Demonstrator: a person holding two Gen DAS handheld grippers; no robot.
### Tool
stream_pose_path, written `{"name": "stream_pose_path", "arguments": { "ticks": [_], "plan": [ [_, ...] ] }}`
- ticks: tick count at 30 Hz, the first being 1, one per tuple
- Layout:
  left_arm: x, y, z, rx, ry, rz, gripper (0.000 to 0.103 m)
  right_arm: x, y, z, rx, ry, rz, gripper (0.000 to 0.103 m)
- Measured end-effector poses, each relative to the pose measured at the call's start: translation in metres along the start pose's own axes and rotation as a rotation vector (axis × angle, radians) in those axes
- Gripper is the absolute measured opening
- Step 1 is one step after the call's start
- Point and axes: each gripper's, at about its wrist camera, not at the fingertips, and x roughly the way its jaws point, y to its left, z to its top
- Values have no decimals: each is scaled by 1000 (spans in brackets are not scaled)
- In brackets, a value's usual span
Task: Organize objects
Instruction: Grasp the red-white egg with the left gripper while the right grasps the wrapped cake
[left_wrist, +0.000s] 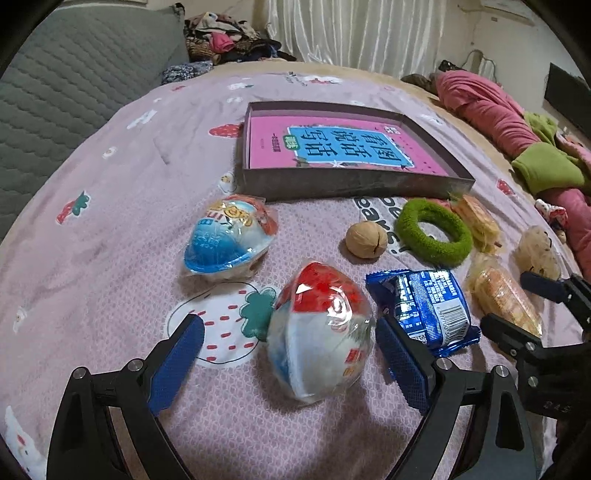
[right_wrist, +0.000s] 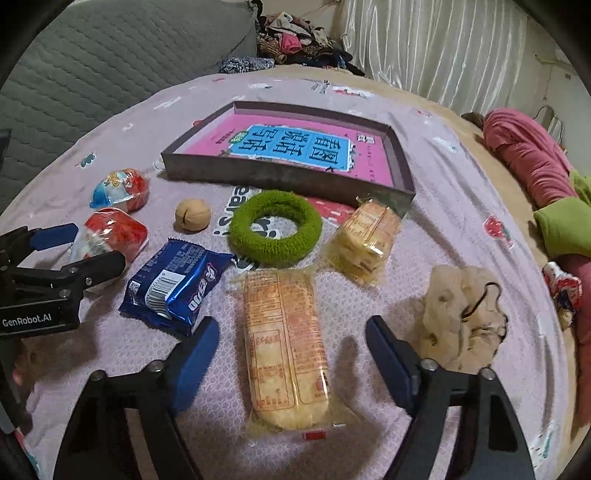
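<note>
On the bed's pink printed bedspread (left_wrist: 110, 206), a shallow dark box (left_wrist: 354, 182) lay toward the far edge, with a pink and blue book (left_wrist: 343, 146) flat inside it. Nearer the front edge the things to sort lay spread out in front of the box.

The left gripper (left_wrist: 290, 354) stood released, its blue pads either side of a red-topped wrapped toy egg (left_wrist: 321, 328); the right pad looked very close to the wrapper, the left pad clearly apart from it. A second, blue-based wrapped egg (left_wrist: 231, 238) lay just beyond, closer to the box. A walnut (left_wrist: 365, 240) sat between the eggs and a green fuzzy ring (right_wrist: 275, 230), and a blue snack packet (right_wrist: 173, 288) lay just beside the red egg.

The right gripper (right_wrist: 291, 345) was also released, its jaws standing wide around a long pack of yellow crackers (right_wrist: 286, 347), neither pad touching it. A smaller cracker pack (right_wrist: 367, 232) lay near the box's front right corner, and a crumpled beige bundle (right_wrist: 461, 317) lay just to the right of the right pad
</note>
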Motion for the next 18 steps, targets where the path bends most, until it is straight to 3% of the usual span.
{"name": "stream_pose_path", "arguments": {
  "ticks": [6,9,14,18],
  "plan": [
    [6,-1,0,6,11,-16,84,12,-4,-3,24,23,40,66],
    [9,-1,0,-4,28,-61,57,11,-8,-4,39,10,58,62],
    [14,-7,-3,27,29,-34,53,12,-11,-7,51,-8,79,60],
    [12,-7,-3,20,7,-52,52,11,-12,-6,54,-23,91,42]
  ]
}}
